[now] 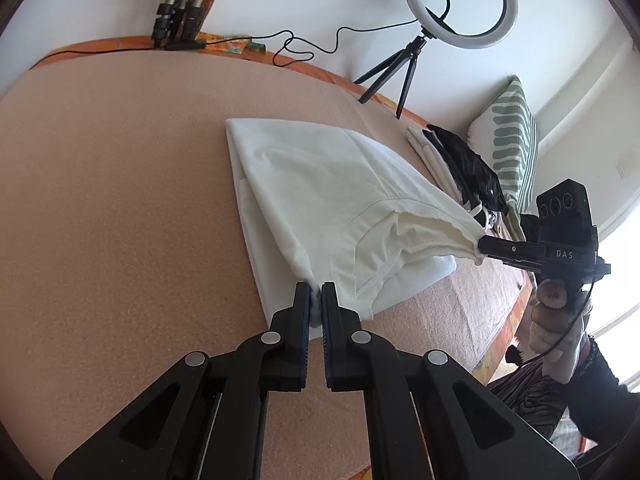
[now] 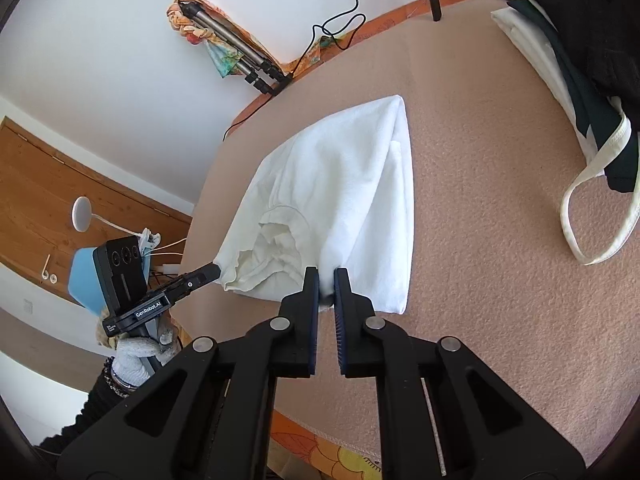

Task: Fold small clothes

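A white garment (image 1: pixel 320 188) lies partly folded on the pink-beige table cover, its near edge lifted. My left gripper (image 1: pixel 316 294) is shut on one near corner of it. My right gripper (image 1: pixel 482 246) is shut on the other corner at the right, near the neck opening. In the right wrist view the garment (image 2: pixel 340 184) hangs between my right gripper (image 2: pixel 327 280), shut on its corner, and my left gripper (image 2: pixel 214 271) at the left, which pinches the opposite corner.
A pile of folded white and black clothes (image 1: pixel 460 160) lies at the right, also in the right wrist view (image 2: pixel 580 60). A ring light on a tripod (image 1: pixel 460 4), a folded tripod (image 1: pixel 180 16), a cable and a striped cushion (image 1: pixel 512 140) stand along the far edge.
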Motion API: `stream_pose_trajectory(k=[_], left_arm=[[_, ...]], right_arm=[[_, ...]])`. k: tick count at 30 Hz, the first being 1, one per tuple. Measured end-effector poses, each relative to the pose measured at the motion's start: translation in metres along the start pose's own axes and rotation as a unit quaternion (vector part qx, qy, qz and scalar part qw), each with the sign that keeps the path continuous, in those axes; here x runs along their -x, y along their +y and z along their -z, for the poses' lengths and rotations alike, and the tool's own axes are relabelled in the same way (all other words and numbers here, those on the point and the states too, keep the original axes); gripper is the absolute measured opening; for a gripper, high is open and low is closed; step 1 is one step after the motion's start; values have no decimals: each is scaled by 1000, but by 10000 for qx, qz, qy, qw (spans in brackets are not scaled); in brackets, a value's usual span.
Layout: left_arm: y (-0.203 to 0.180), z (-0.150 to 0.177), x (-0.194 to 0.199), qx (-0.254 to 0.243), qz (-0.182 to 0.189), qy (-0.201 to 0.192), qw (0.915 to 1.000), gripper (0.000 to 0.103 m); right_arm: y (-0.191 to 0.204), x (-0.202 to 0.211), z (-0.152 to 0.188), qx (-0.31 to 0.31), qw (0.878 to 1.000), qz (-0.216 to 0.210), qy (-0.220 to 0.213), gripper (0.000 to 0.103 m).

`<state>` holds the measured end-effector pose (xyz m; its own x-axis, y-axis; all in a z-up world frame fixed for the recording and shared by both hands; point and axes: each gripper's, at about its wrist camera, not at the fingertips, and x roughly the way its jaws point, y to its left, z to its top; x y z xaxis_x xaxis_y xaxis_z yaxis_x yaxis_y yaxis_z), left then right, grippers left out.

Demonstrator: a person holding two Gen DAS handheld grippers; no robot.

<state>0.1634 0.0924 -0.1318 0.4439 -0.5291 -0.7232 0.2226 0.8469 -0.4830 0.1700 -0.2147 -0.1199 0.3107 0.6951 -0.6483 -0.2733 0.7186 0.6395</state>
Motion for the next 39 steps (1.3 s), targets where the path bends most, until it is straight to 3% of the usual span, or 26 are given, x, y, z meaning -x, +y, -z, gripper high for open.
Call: stream_pose_trajectory(k=[4,6,7,9,11,13,14,20,25,27,32,35,39], left_arm=[[3,9,-13,-142,-252,305,9991,4],[3,9,-10,-156,-332,285,9989,4],[3,8,-7,-163,-376,271,9988,4],[1,5,3,-239,-496,143,9984,4],[-5,0,13,-290,-465,-26,9985,5],[-16,-8,20,-434,-406,-233,9980,7],[-23,-14,21,-521,-356,-297,9976,7],[-65,-47,-9,-968,-18,-306,9948,7],[-75,-68,-47,-1227,-72,-203,9922,11],[-71,-73,-61,-1141,81,-52,9934,11],[-69,-54,-94,-1454,-46,755,9865,11],[-67,-51,-86,-1307,9,671,9892,11],[-87,-52,-68,-1477,55,157,9889,11]], right_arm=[[-16,-19,8,-212,9985,365,339,8],[-15,-23,9,9,9969,635,458,8],[-12,-21,9,164,9952,863,421,9],[-5,-13,6,339,9948,919,286,9],[2,-2,1,476,9938,986,191,21],[7,10,-7,607,9941,893,-37,37],[8,15,-12,648,9938,887,-178,38],[-8,10,-58,412,9968,620,-303,39],[-32,-10,-92,-17,9995,244,-218,39],[-39,-19,-100,-84,9996,221,-162,39],[-61,-40,-118,-351,9994,-49,6,39],[-70,-50,-127,-374,9992,-123,71,39],[-78,-63,-136,-394,9985,-321,206,38]])
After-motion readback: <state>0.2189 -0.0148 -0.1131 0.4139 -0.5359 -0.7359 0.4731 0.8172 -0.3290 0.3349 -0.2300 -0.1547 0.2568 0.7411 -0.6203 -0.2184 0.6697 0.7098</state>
